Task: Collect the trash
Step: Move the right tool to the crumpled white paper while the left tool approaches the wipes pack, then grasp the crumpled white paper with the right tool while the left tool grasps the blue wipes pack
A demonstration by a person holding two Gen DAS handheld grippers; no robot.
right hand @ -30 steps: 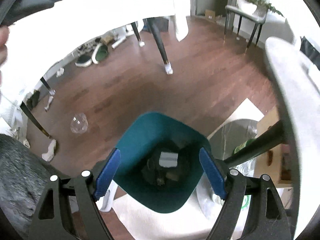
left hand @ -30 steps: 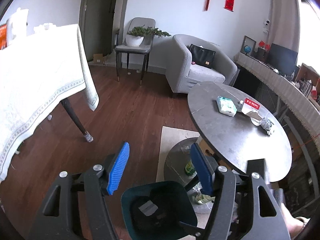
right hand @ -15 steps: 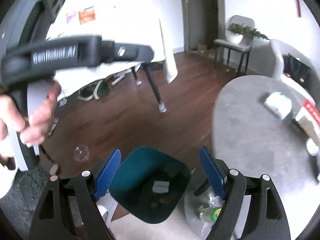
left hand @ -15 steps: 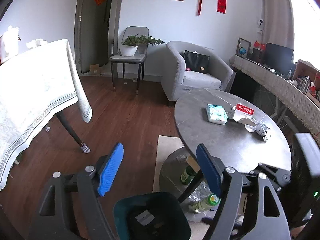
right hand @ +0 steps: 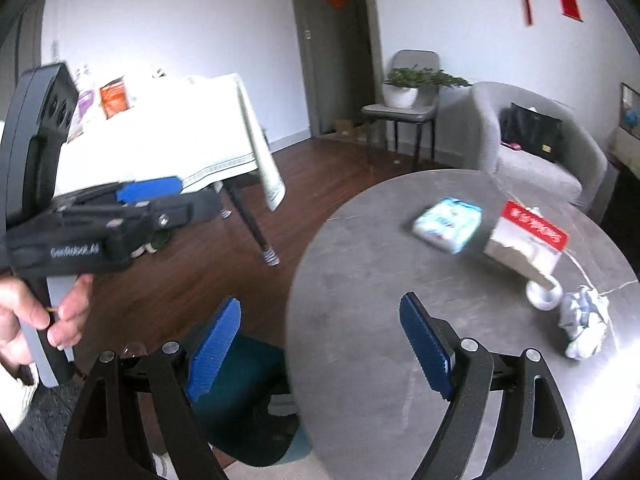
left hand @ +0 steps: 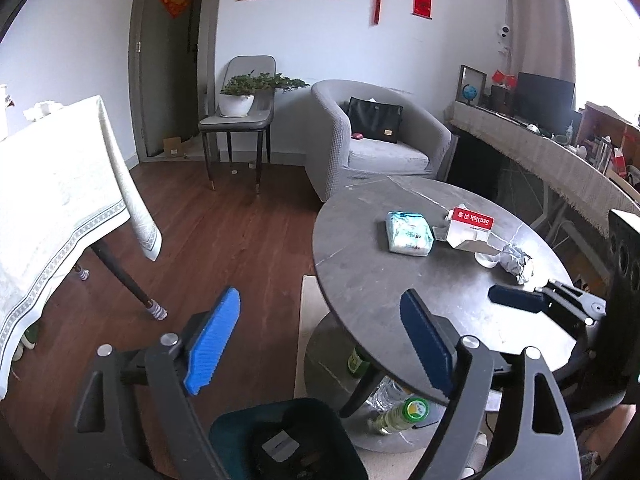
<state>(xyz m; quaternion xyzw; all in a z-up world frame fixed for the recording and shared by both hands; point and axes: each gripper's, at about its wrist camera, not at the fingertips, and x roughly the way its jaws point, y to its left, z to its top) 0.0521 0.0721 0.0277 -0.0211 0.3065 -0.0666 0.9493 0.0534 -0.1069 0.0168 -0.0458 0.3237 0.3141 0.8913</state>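
Both grippers have lifted away from the teal bin (left hand: 280, 440), which a second ago filled the space between the right gripper's fingers and now sits low at 6 o'clock in both wrist views. The left gripper (left hand: 320, 344) has just been opening its jaws and they stand wide, nothing between them. The right gripper (right hand: 320, 344) is spread wide as well and holds nothing; it hangs over the near edge of the round grey table (right hand: 360, 320). On the table, toward 2 o'clock from the right gripper, lie a crumpled wad of paper (right hand: 584, 328) (just beside a small white cup (right hand: 544, 296)), a torn red-and-white package (right hand: 528, 240) and a pack of wipes (right hand: 448, 224). A person's hand (right hand: 36, 320) grips the left gripper's handle at 9 o'clock. Bottles (left hand: 400, 412) lie under the table.
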